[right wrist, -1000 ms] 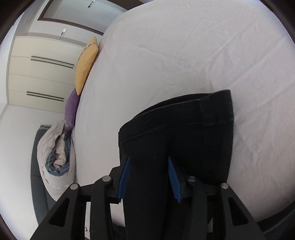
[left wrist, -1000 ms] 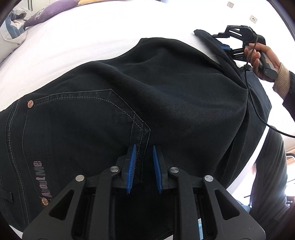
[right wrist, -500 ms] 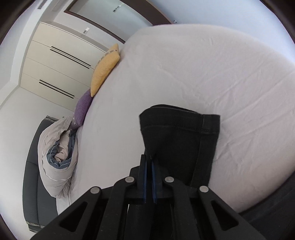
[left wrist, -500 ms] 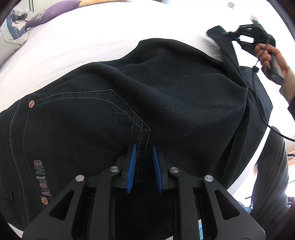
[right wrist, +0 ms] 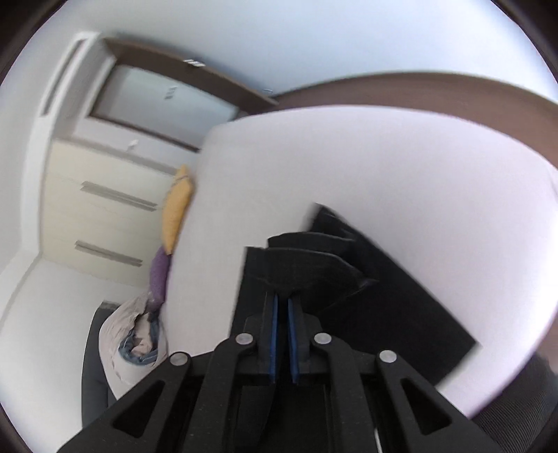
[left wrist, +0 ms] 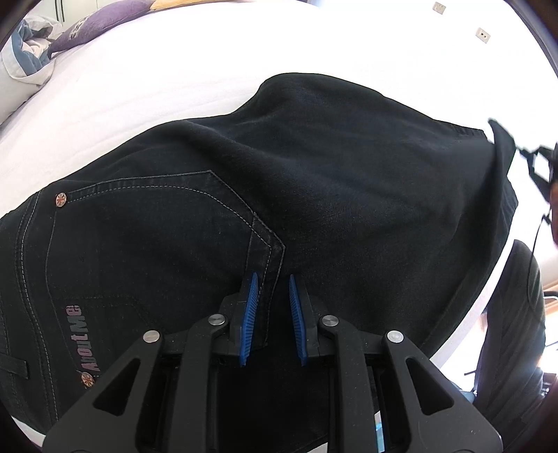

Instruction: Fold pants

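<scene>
Black denim pants (left wrist: 314, 195) lie spread across a white bed (left wrist: 174, 69), seat side up, a stitched back pocket (left wrist: 157, 237) and a printed label sitting just ahead and to the left of the left gripper (left wrist: 272, 289). That gripper points steeply down at the seat area, its blue pads (left wrist: 249, 320) drawn close together with a ridge of the pocket's corner seam pinched between them. Far off to its right, at the edge of the left wrist view, the right gripper (right wrist: 280, 306) carries the leg end (right wrist: 314, 268) raised off the bed; in its own blurred view the jaws are nearly together and easing open slightly, with bunched hem fabric gathered just ahead of the pads, apparently caught between them. The cloth looks like a mid-weight, soft but not slippery denim: it drapes and sags between the two holds, so a fold will likely need both ends kept taut. The doubled hem and the thick seams at pocket and waistband appear the surest places to take hold, since single layers may slide apart. Beyond the pants, to the left gripper's far left, a purple pillow (left wrist: 94, 21) and a rumpled duvet (left wrist: 24, 52) rest on the bed; a yellow pillow (right wrist: 178, 205) and a wardrobe (right wrist: 104, 209) show past the right gripper.
</scene>
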### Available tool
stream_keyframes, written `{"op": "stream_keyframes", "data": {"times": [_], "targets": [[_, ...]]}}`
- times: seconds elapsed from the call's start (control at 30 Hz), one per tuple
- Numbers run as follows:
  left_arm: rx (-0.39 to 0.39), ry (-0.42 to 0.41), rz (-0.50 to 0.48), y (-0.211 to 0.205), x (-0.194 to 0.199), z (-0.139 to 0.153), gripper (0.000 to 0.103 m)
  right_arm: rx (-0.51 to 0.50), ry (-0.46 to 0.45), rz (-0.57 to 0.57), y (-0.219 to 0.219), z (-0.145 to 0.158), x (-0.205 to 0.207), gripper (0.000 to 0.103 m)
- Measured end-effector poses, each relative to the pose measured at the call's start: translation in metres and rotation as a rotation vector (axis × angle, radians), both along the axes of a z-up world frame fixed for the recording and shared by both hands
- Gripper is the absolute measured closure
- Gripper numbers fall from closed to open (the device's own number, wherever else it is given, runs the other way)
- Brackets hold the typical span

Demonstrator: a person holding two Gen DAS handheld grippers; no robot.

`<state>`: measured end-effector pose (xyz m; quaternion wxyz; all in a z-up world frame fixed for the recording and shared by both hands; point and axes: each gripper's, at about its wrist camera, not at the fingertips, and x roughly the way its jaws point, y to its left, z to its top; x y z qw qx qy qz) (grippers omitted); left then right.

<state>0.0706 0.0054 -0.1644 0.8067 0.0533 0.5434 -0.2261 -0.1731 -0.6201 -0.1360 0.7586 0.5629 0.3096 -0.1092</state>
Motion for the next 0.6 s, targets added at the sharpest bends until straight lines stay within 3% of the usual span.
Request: {"op": "stream_keyframes", "data": {"times": [0.07,0.13,0.27,0.3,0.37,0.43,0.47,0.53,0.6], "targets": [[0.014,-0.007,-0.001,-0.003,-0.001,0.000,0.085,0.056,0.070,-0.075,-0.008,-0.022,-0.036,0.091],[0.027,-0.013,0.001,-0.006,-0.002,-0.001,0.085,-0.023,0.090,-0.083,-0.005,-0.017,-0.059,0.090],[0.052,-0.019,-0.002,-0.012,-0.004,-0.001,0.085,-0.084,0.064,0.004,0.009,0.006,-0.053,0.088],[0.057,-0.020,-0.002,-0.014,-0.005,-0.001,0.085,-0.089,0.049,0.021,0.012,0.012,-0.046,0.084],[0.062,-0.020,-0.002,-0.016,-0.005,-0.001,0.085,-0.050,0.007,0.064,0.016,0.019,-0.031,0.061],[0.061,-0.022,0.003,-0.018,-0.007,0.000,0.085,-0.044,-0.022,0.101,0.024,0.027,-0.011,0.056],[0.060,-0.024,0.006,-0.018,-0.007,0.000,0.085,-0.063,-0.007,0.116,0.028,0.030,0.000,0.054],[0.059,-0.029,0.008,-0.019,-0.009,-0.001,0.085,-0.144,0.115,0.153,0.038,0.034,0.028,0.047],[0.057,-0.030,0.010,-0.019,-0.011,-0.001,0.085,-0.162,0.223,0.196,0.047,0.030,0.053,0.045]]}}
